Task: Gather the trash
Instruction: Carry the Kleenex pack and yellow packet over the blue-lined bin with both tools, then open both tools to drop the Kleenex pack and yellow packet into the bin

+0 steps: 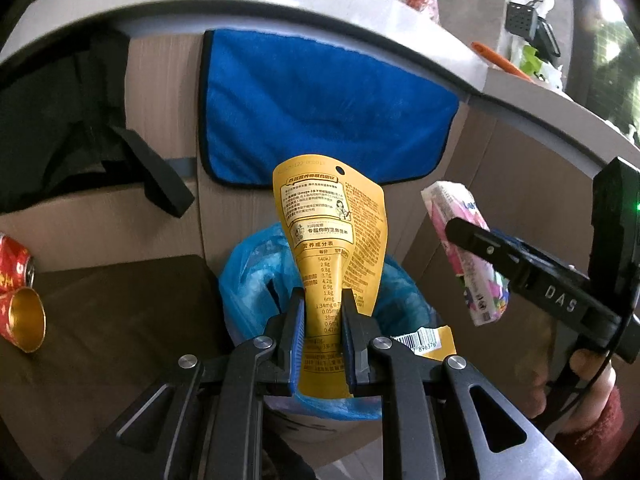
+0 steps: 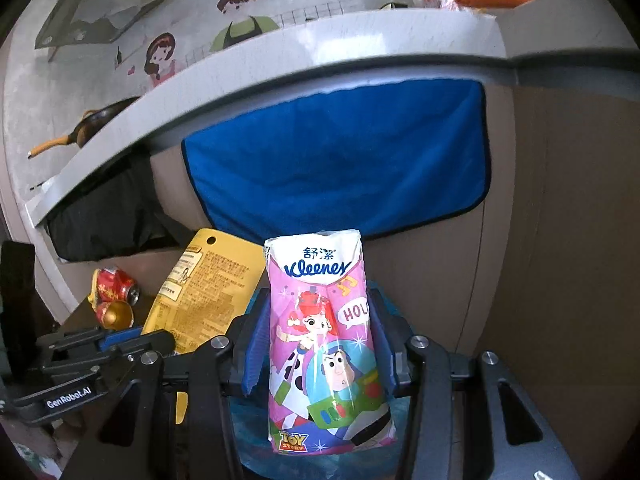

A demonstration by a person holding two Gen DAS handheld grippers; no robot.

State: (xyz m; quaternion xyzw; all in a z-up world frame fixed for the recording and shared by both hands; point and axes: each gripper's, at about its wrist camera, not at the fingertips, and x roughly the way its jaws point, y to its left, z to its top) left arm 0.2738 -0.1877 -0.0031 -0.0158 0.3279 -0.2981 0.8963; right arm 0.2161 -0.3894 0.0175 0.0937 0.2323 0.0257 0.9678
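My left gripper (image 1: 322,312) is shut on a yellow snack pouch (image 1: 334,236) and holds it upright above a bin lined with a blue bag (image 1: 256,276). My right gripper (image 2: 320,316) is shut on a pink Kleenex tissue pack (image 2: 320,320), also over the blue bag (image 2: 248,420). The tissue pack (image 1: 466,256) and the right gripper (image 1: 480,240) show at the right of the left wrist view. The pouch (image 2: 200,288) and the left gripper (image 2: 132,338) show at the left of the right wrist view.
A dark low table (image 1: 120,320) to the left carries a crushed red can (image 1: 14,260) and a red and gold paper cup (image 1: 22,320). A blue towel (image 1: 320,108) hangs from the counter edge (image 1: 280,12) ahead. A black bag (image 1: 52,128) hangs at the left.
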